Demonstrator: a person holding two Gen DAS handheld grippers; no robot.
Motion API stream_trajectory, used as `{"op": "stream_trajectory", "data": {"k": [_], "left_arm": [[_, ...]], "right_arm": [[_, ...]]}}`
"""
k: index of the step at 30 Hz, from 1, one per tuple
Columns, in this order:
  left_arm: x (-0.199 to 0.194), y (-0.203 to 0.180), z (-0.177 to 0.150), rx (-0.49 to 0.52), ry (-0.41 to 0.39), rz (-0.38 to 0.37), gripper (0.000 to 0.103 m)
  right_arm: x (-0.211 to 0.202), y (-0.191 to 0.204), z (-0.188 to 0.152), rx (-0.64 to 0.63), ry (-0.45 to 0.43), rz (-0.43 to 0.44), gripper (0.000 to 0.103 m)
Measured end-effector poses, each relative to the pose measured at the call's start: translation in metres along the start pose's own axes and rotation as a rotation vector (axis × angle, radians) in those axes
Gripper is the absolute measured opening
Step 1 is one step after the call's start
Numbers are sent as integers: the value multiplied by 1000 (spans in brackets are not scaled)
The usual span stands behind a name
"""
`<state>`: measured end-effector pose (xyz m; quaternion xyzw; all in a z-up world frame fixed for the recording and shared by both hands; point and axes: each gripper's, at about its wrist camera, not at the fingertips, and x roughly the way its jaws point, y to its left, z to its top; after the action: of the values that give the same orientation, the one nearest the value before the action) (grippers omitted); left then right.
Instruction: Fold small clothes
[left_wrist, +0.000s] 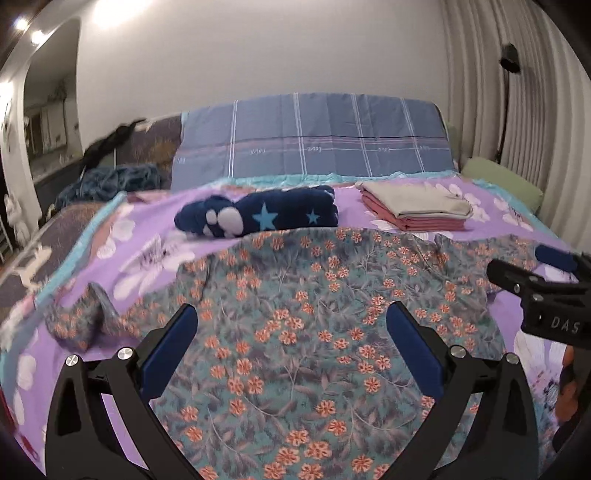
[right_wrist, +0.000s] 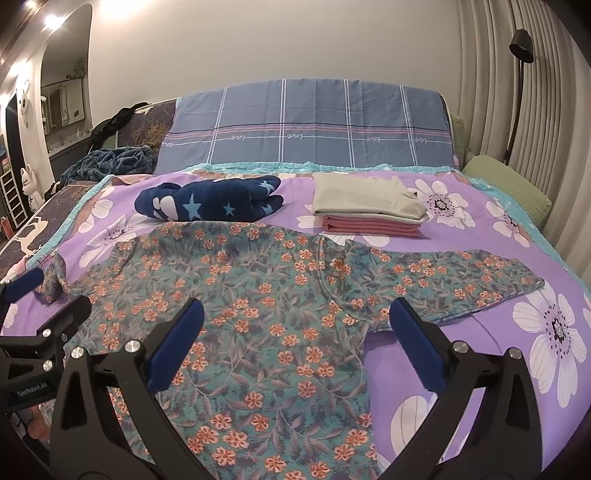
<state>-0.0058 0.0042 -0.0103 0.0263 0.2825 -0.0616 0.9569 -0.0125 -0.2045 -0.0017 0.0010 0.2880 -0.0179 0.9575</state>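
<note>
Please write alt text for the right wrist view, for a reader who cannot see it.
The open right gripper hovers over a floral top spread flat on a purple flowered bedspread. Behind lie a navy star blanket and a folded stack; the left gripper enters at left.

Your floral shirt (right_wrist: 258, 295) is thin, matt woven cloth, lightly creased. The purple bedsheet (right_wrist: 480, 332) under it looks like smooth cotton. The navy star blanket (right_wrist: 210, 203) is plush fleece. Your left gripper (left_wrist: 291, 339) and right gripper (right_wrist: 295, 332) are matt black plastic with shiny metal bolts; the blue pads (right_wrist: 177, 347) seem rubbery, though that is hard to judge.
</note>
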Motion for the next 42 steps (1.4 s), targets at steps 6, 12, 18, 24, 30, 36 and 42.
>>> {"op": "stream_trajectory", "data": {"k": [6,12,18,24,30,36,42], "left_arm": [[11,10,-5,-48,61,6,102],[13,8,-8,-45,66,-5,102],[16,0,-8,-21,77,-8,102],[11,-5,-6,-11,55,-13,102],[8,-10,-3,-11,49,19,102],[9,-5,-6,-23,44,-35,102],[1,0,-4,-39,-18,-73,102]], "right_arm": [[2,1,-1,-4,6,-1,101],[2,1,-1,-7,7,-3,101],[2,1,-2,-10,5,-7,101],[4,-1,-2,-10,14,-7,101],[3,1,-1,-7,11,-2,101],[3,2,-1,-8,11,-1,101],[2,2,-1,-10,10,-1,101]]}}
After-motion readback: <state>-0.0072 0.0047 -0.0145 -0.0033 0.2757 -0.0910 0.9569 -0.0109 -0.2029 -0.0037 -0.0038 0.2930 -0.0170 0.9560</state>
